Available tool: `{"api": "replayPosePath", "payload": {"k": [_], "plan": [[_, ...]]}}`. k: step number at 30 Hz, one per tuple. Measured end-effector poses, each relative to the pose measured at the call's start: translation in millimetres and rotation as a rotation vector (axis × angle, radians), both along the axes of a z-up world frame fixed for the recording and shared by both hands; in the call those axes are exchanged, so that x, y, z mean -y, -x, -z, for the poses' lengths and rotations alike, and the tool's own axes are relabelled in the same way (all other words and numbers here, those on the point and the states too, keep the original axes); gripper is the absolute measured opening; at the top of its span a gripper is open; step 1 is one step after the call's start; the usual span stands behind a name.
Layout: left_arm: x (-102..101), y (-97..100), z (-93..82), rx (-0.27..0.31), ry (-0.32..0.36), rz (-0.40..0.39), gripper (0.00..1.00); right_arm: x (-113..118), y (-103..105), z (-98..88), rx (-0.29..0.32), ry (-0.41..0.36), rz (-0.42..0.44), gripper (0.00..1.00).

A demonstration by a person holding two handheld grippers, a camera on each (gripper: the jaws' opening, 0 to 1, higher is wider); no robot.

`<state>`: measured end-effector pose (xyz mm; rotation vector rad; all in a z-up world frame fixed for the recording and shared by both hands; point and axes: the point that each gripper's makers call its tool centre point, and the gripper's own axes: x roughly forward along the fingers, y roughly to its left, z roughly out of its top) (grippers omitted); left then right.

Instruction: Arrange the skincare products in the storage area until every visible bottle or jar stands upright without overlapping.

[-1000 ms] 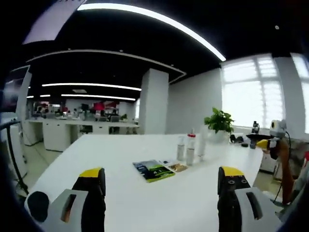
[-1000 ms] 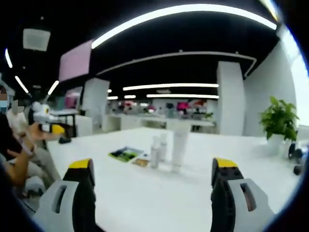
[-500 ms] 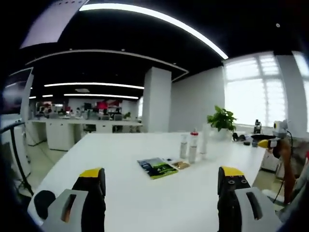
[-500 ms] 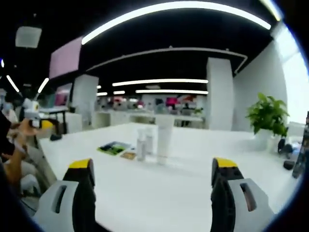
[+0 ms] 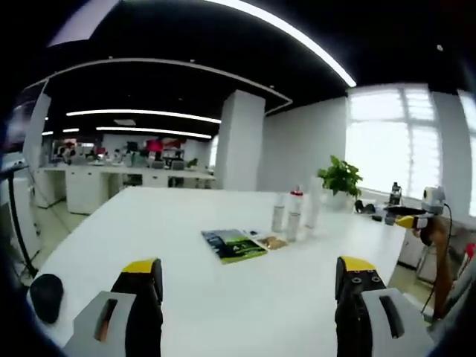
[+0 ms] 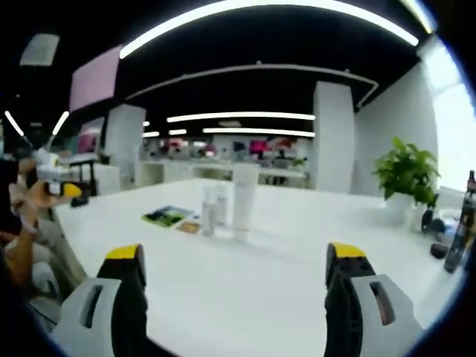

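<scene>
1. No brand name or label can be read anywhere: the bottles are too small and blurred, and the print on the green and dark booklet (image 5: 233,245) lying flat on the white table (image 5: 186,297) cannot be made out.
2. In the left gripper view three skincare containers stand upright in a tight cluster near the middle of the table: a small clear bottle (image 5: 279,217), a bottle with a red cap (image 5: 294,218) just beside it, and a tall white tube (image 5: 311,208) behind them.
3. A small tan packet (image 5: 272,242) lies between the booklet and the bottles; what it holds cannot be told.
4. In the right gripper view the white tube (image 6: 244,196) is the nearest and tallest, and partly crowds the two small bottles (image 6: 213,210) beside it.
5. The left gripper (image 5: 249,286) has its jaws spread wide with nothing between them, well short of the bottles.
6. The right gripper (image 6: 234,286) is likewise spread wide and holds nothing.
7. A potted plant (image 6: 405,175) stands near the far table edge.
8. A dark bottle (image 6: 461,223) is cut off at the edge of the right gripper view.
</scene>
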<state>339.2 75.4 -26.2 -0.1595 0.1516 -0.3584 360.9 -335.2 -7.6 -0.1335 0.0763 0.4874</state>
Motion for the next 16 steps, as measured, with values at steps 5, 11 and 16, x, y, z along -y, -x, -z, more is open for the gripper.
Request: {"api": "replayPosePath", "payload": {"k": [5, 11, 16], "plan": [[5.7, -6.8, 1.3, -0.033, -0.01, 0.02, 1.0, 1.8, -1.0, -0.5, 0.002, -0.003, 0.008, 1.0], [19.2, 2.6, 20.8, -0.12, -0.088, 0.067, 1.0, 14.8, -0.4, -3.9, 0.011, -0.004, 0.035, 1.0], [7.7, 0.8, -8.6, 0.014, -0.013, 0.007, 1.0, 20.5, 2.0, -8.5, 0.025, -0.013, 0.054, 1.0]]}}
